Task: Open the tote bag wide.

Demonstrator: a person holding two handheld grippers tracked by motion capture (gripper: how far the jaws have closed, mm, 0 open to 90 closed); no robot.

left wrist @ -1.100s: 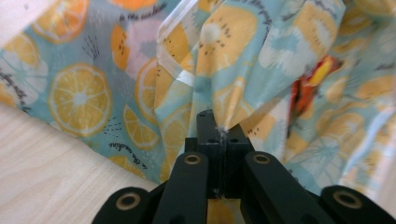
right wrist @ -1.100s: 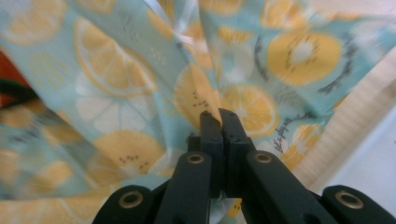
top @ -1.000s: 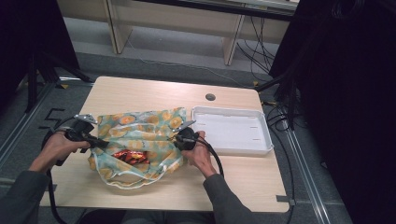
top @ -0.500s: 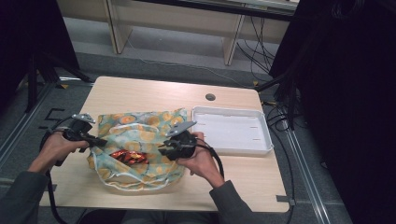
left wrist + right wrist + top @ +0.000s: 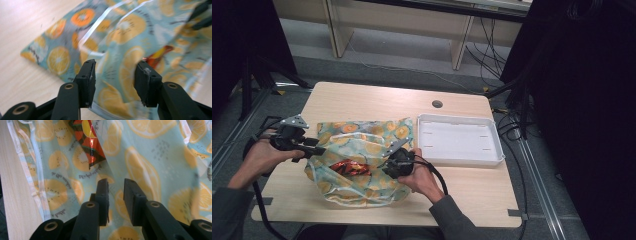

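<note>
- Since the earlier frames, my right gripper (image 5: 388, 167) has moved from the bag's right edge inward to near its middle; my left has stayed at the left edge.
- Left gripper (image 5: 314, 148): jaws spread wide over the bag's left edge, nothing pinched.
- Fruit-print bag (image 5: 362, 145): lying flat on the wooden table (image 5: 377, 100), left of centre.
- Red-orange wrapper (image 5: 350, 166): inside the bag, between my grippers.
- Right gripper: jaws narrowly apart over the fabric; whether they pinch it, I cannot tell.
- White tray (image 5: 459, 142): just right of the bag.

Parted gripper (image 5: 114, 83) over citrus-print bag (image 5: 130, 45)
</note>
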